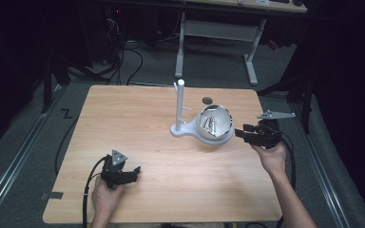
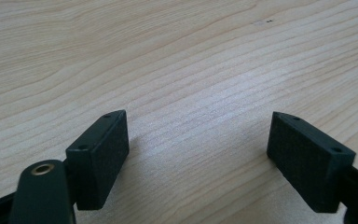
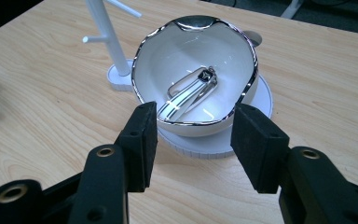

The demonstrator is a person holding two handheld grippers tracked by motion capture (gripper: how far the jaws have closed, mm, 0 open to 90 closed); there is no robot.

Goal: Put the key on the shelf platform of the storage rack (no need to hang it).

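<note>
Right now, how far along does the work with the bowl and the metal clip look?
Done, it seems: the metal clip lies inside the white bowl, which sits on the round base of the white stand. In hand: nothing; the right gripper is open just short of the bowl's rim, gripping nothing, and the left gripper is open over bare table. What is left cannot be told.

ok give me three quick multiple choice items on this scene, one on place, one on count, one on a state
1. Where is the metal clip?
A. on the bare table
B. inside the white bowl
C. hung on the white stand

2. How many side pegs does the stand carry in the right gripper view?
A. two
B. five
C. none

3. How are the right gripper's jaws?
A. shut on the bowl
B. shut on nothing
C. open, nothing between the pads

Key: 1 B, it lies on the bowl's floor; 2 A, two pegs jut out; 3 C, the pads stand apart short of the rim.
</note>
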